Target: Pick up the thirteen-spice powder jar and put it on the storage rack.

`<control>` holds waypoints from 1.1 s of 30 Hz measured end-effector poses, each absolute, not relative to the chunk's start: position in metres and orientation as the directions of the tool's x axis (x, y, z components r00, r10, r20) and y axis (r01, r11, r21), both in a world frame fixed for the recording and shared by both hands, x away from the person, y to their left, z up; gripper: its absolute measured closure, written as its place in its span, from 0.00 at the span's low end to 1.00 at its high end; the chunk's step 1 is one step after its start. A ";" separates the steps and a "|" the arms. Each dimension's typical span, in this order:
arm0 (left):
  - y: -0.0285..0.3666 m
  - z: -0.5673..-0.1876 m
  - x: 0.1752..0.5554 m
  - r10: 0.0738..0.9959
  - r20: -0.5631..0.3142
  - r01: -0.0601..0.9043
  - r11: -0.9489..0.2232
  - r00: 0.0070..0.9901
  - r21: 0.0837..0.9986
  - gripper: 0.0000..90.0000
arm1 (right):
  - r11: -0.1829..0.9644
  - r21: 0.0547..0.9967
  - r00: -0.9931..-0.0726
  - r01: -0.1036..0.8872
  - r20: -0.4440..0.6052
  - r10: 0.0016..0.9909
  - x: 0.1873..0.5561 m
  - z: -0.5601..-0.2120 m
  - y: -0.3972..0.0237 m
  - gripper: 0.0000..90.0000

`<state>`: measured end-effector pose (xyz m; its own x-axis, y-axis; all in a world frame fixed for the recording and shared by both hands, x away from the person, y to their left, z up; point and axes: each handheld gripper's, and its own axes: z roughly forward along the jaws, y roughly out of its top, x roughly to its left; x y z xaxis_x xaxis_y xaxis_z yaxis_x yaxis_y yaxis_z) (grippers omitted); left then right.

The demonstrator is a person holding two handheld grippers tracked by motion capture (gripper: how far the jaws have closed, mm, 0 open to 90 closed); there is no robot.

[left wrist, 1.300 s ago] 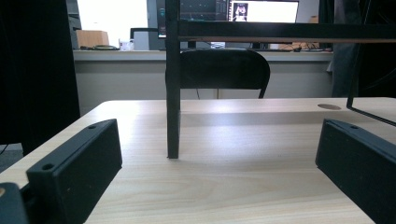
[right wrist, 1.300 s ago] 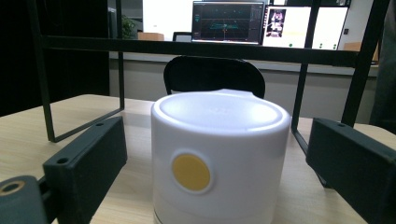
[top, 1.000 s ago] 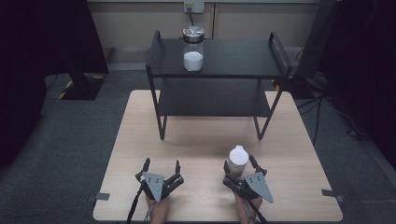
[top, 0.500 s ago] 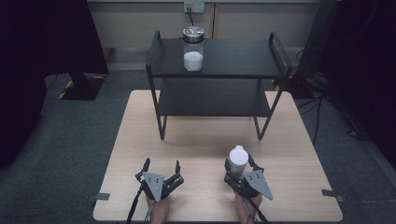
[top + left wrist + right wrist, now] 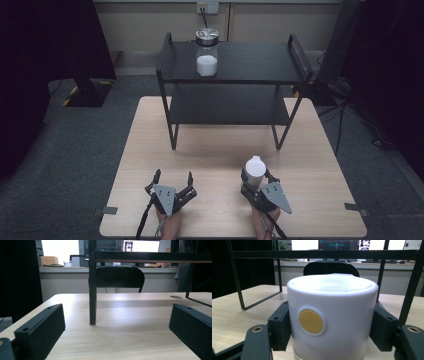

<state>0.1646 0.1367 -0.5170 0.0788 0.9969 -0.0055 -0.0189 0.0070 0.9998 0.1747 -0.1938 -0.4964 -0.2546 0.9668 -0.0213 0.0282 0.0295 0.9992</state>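
High view: left gripper (image 5: 173,186) rests on the table (image 5: 215,155), jaws apart, nothing between them. To its right, the right gripper (image 5: 256,181) has just closed its jaws on a white canister (image 5: 254,170) standing upright at the table's near edge, in front of the rack (image 5: 232,62). Right gripper view: pads flank the lid (image 5: 332,312) on both sides. Judgement: smooth plastic, rigid, likely light and slippery; a hold lower on the body would be safer if the lid is loose.

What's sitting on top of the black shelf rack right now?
On the black shelf rack's top tier stands one glass jar with a metal lid, partly filled with white powder. The lower tier is mostly shadowed beneath it, so its contents cannot be told.
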 end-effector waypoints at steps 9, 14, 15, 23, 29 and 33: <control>0.137 -0.517 0.165 0.997 -0.006 -0.019 0.007 0.079 1.000 0.00 | 0.024 0.999 -0.259 0.046 -0.011 0.966 0.175 -0.492 -0.195 0.33; 0.137 -0.517 0.165 0.997 -0.006 -0.019 0.007 0.079 1.000 0.00 | 0.037 0.998 -0.267 0.052 -0.022 0.963 0.175 -0.489 -0.197 0.33; 0.137 -0.517 0.165 0.997 -0.006 -0.019 0.007 0.079 1.000 0.00 | 0.032 0.998 -0.269 0.050 -0.018 0.963 0.175 -0.489 -0.197 0.33; 0.137 -0.517 0.165 0.997 -0.006 -0.019 0.007 0.081 1.000 0.00 | 0.047 0.998 -0.278 0.035 -0.035 0.960 0.173 -0.484 -0.200 0.33; 0.137 -0.517 0.165 0.997 -0.005 -0.019 0.007 0.082 1.000 0.00 | 0.055 0.998 -0.290 0.025 -0.046 0.956 0.172 -0.478 -0.204 0.33; 0.137 -0.517 0.165 0.997 -0.006 -0.019 0.007 0.082 1.000 0.00 | 0.070 0.997 -0.303 0.019 -0.061 0.951 0.171 -0.474 -0.207 0.33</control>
